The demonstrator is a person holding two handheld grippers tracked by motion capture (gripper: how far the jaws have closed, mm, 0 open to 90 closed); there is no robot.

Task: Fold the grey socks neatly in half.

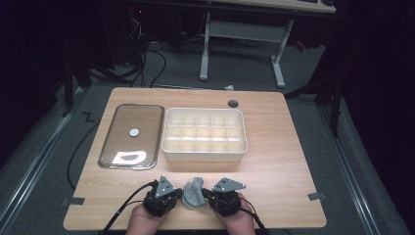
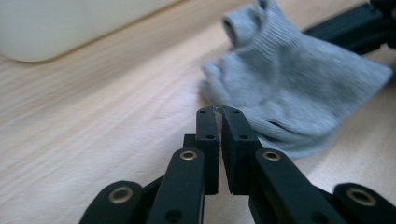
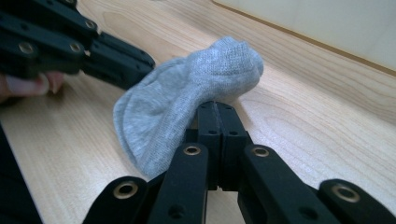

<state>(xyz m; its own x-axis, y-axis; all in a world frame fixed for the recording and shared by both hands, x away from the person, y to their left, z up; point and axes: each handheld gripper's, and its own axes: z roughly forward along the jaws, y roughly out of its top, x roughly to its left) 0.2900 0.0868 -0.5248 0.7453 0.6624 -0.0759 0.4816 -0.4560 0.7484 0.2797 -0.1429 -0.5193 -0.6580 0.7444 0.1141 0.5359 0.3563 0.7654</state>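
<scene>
A small grey sock (image 1: pixel 194 192) stands bunched up on the wooden table near its front edge, between my two grippers. My left gripper (image 1: pixel 182 196) comes in from the left. In the left gripper view its jaws (image 2: pixel 218 112) stand almost together, pinching the sock's (image 2: pixel 289 88) near edge at the tips. My right gripper (image 1: pixel 205 195) comes in from the right. Its jaws (image 3: pixel 216 106) are pressed shut at the fabric of the sock (image 3: pixel 187 88), which bulges over and beside the tips. The left gripper (image 3: pixel 140 63) touches the sock's far side there.
A white compartment box (image 1: pixel 204 155) with several open cells sits behind the sock, mid-table. Left of it lies a clear rounded lid (image 1: pixel 105 147) with a small grey disc (image 1: pixel 134 131) on it. Bare wood (image 1: pixel 284 171) stretches to the right. A hole (image 1: pixel 233 103) marks the back edge.
</scene>
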